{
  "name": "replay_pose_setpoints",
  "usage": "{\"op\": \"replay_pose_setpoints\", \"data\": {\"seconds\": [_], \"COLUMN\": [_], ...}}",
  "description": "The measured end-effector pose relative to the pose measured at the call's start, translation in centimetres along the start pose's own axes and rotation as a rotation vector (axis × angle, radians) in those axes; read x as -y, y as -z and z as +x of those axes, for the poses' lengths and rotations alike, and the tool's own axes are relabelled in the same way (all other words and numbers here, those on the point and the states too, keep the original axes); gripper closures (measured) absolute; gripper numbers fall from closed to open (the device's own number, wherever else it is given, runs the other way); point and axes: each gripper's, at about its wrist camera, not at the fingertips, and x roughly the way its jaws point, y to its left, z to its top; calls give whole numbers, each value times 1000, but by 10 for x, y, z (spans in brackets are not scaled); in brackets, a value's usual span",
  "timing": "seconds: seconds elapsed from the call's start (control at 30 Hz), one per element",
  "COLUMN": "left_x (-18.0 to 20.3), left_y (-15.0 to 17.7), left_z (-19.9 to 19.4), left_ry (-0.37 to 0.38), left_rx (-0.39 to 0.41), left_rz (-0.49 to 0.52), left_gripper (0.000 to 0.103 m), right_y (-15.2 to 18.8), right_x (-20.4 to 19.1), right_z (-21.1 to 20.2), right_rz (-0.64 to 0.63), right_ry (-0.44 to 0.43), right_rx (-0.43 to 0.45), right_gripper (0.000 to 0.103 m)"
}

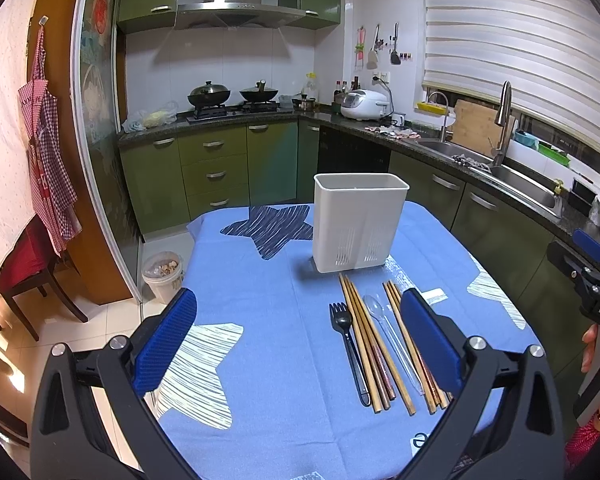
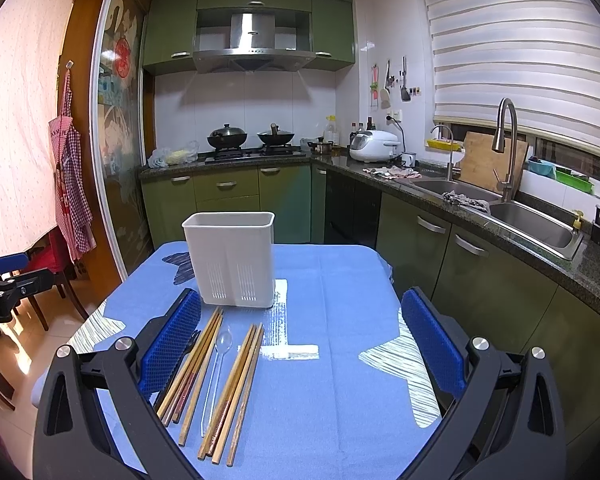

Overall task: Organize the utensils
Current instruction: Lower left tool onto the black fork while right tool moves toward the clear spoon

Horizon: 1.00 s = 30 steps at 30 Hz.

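Utensils lie in a row on the blue star-print cloth [image 1: 260, 360] that covers the tabletop, just in front of a white caddy [image 1: 358, 222] that stands upright with slotted vents low on its front. From left to right in the left wrist view they are a black fork [image 1: 347, 344], a bundle of chopsticks [image 1: 366, 344], a clear spoon [image 1: 388, 332] and a second chopstick bundle [image 1: 410, 344]. All lie roughly parallel, with their heads toward the caddy.

The left gripper [image 1: 300, 338] hovers above the cloth with its jaws wide apart and nothing between them; its right blue pad [image 1: 430, 344] overlaps the second chopstick bundle in the view, though contact cannot be told. The right gripper [image 2: 300, 344] is also held above the tabletop, jaws spread and empty, and its left pad [image 2: 170, 344] hides most of the fork. In the right wrist view the caddy [image 2: 234, 258] stands left of centre, with the chopsticks [image 2: 198, 364], the spoon [image 2: 216, 364] and the other bundle [image 2: 236, 388] fanned below it.

Behind the tabletop are green cabinets [image 1: 216, 168], a stove with two woks [image 1: 236, 96], a rice cooker [image 1: 364, 104] and a steel sink [image 2: 528, 226] under a window blind.
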Motion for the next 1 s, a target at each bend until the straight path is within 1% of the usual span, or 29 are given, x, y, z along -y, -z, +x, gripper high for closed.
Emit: {"op": "replay_pose_setpoints", "data": {"seconds": [0.2,0.3,0.4,0.43,0.47,0.5,0.6,0.7,0.73,0.8,0.83,0.87,0.9,0.93,0.97,1.0], "left_x": [-1,0,3,4,4,5,7,12,14,20,22,25,26,29,32,33], "left_y": [0,-4,-9,-9,-8,-6,3,12,17,25,28,32,34,37,39,39], "left_z": [13,33,65,81,96,114,147,175,183,197,202,207,209,213,215,217], "left_ry": [3,-2,-33,-42,-32,-14,15,3,7,21,25,29,31,26,20,18], "left_rx": [-32,-91,-174,-226,-269,-329,-428,-504,-536,-591,-610,-634,-646,-660,-671,-680], "left_rz": [0,-2,6,4,-1,-9,-20,-29,-34,-27,-28,-31,-31,-26,-23,-25], "left_gripper": [6,6,6,6,6,6,6,6,7,19,28,32,33,38,46,49], "right_y": [-7,-12,-16,-16,-13,-11,-1,6,7,7,7,6,6,6,5,4], "right_x": [2,7,11,11,13,14,14,13,11,7,4,4,2,1,-1,-2], "right_z": [11,34,69,81,96,107,139,158,163,171,175,175,177,178,177,177], "right_rz": [-2,6,10,11,15,21,22,11,10,1,-6,-12,-18,-19,-21,-25], "right_ry": [-9,-57,-76,-77,-81,-98,-122,-146,-159,-173,-165,-163,-168,-177,-181,-186], "right_rx": [-39,-115,-229,-266,-324,-361,-474,-545,-563,-580,-585,-585,-584,-584,-585,-583], "right_gripper": [4,4,4,4,4,4,4,4,4,4,4,4,4,4,4,4]}}
